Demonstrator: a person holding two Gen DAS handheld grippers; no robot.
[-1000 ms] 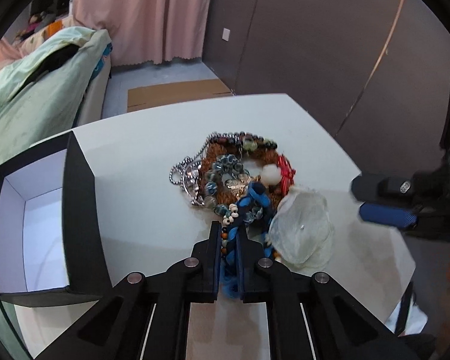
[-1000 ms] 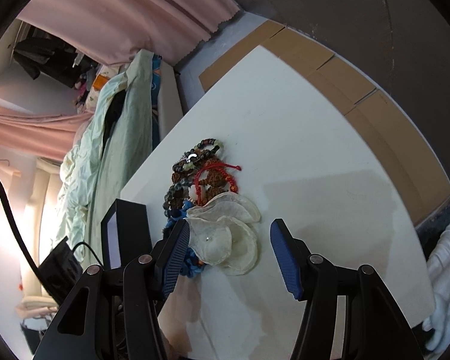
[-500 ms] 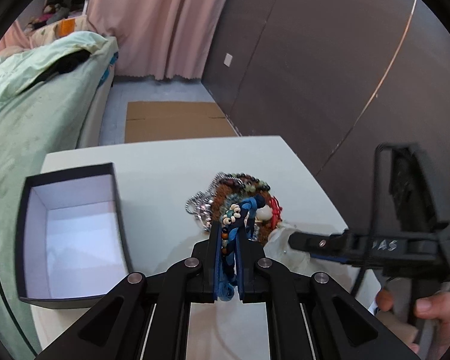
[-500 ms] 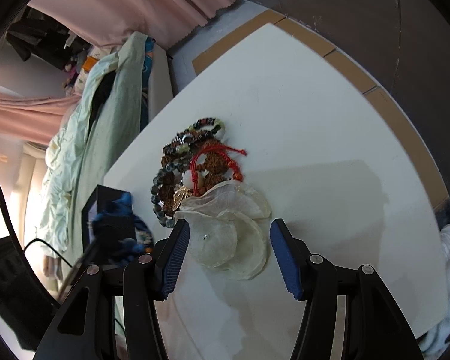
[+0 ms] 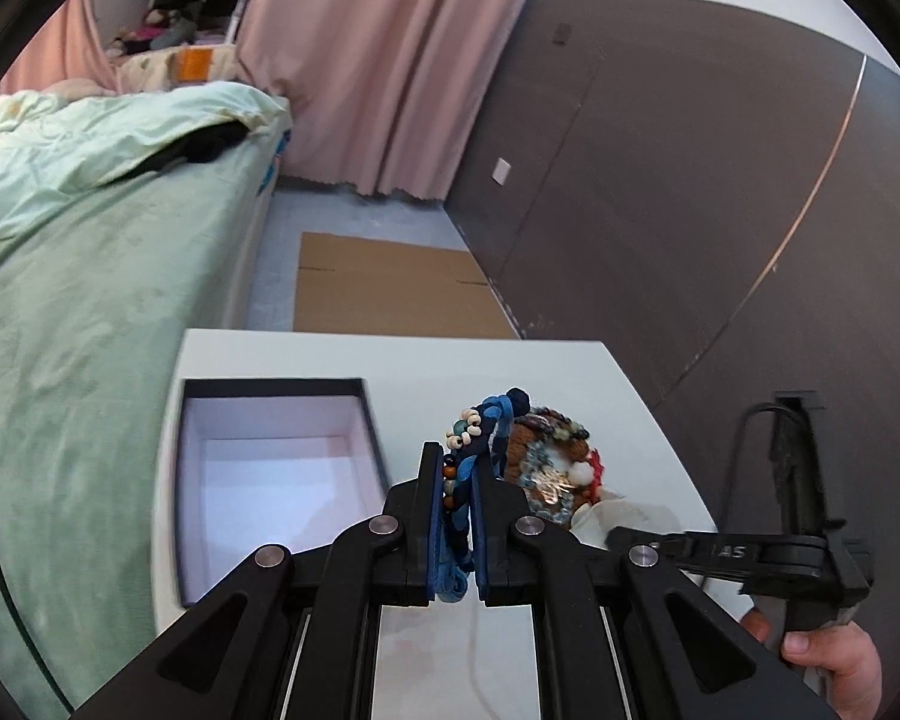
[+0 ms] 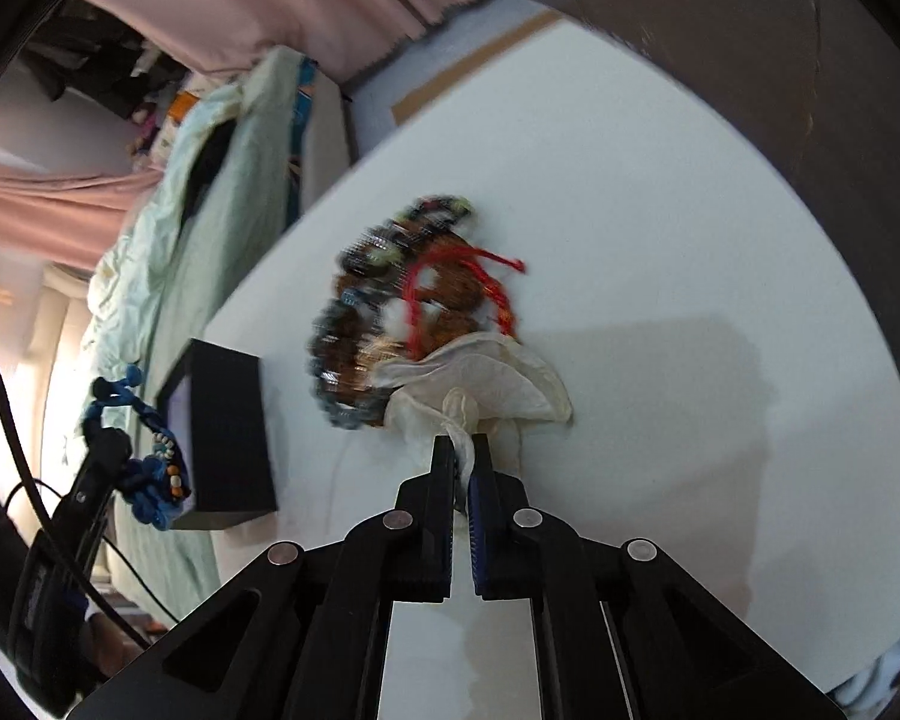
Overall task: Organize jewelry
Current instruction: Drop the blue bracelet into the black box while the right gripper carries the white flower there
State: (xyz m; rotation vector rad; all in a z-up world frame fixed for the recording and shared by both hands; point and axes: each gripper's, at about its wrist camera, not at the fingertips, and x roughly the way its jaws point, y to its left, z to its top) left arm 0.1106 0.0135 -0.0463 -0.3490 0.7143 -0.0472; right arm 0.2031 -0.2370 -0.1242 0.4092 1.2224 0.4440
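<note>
My left gripper [image 5: 455,462] is shut on a blue braided bracelet with beads [image 5: 480,426], held in the air above the white table [image 5: 618,396]; it also shows in the right wrist view [image 6: 150,468]. A pile of beaded bracelets [image 6: 384,300] with a red cord [image 6: 486,282] lies mid-table, seen too in the left wrist view [image 5: 546,456]. My right gripper [image 6: 461,450] is shut on the edge of a translucent white shell-petal piece [image 6: 486,372] lying against the pile. An open black box with white lining [image 5: 270,480] stands left of the pile.
A bed with a green cover [image 5: 90,276] runs along the table's left side. Flat cardboard [image 5: 390,294] lies on the floor beyond the table. A dark wall [image 5: 690,210] stands to the right. The black box also shows in the right wrist view [image 6: 222,420].
My left gripper lifted the blue bracelet off the pile and moved toward the box. My right gripper came down on the shell-petal piece and closed on its edge.
</note>
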